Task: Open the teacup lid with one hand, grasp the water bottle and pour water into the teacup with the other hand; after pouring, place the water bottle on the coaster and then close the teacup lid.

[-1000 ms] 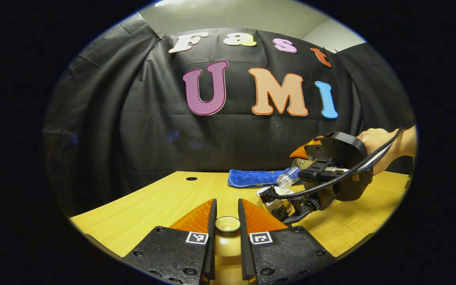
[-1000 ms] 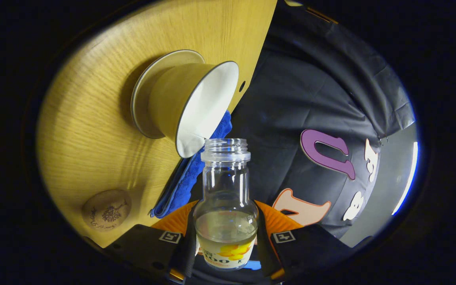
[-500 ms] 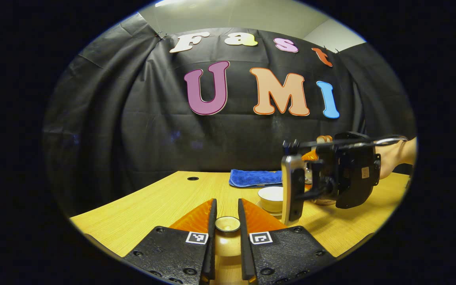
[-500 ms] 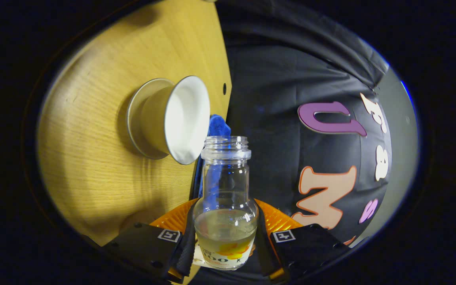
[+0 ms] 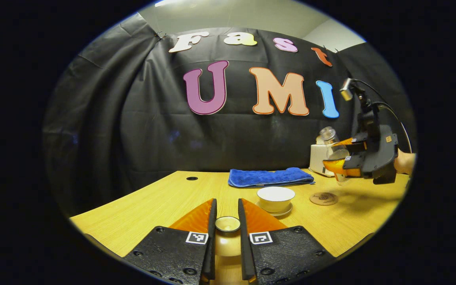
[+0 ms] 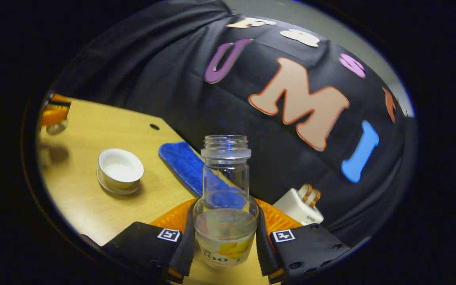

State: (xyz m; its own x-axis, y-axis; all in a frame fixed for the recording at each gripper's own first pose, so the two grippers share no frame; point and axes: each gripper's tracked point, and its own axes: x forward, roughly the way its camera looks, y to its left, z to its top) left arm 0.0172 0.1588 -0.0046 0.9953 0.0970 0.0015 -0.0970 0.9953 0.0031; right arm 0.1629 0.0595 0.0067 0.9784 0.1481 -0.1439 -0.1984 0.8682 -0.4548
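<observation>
swung upright, water bottle [image 6: 225, 198] clamped between right fingers [image 6: 185, 241]; left fingers [image 5: 211, 233] pinch lid [image 5: 228, 224].

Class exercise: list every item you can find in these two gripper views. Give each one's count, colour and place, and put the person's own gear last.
table: one, light wood, under everything
teacup: one, white, uncovered, on its saucer mid-table
teacup lid: one, pale, between the left gripper's fingers
water bottle: one, clear, part full, in the right gripper
coaster: one, brown, right of the teacup
cloth: one, blue, table's back edge
white box: one, by the wall
left gripper: black and orange
right gripper: black and orange
</observation>
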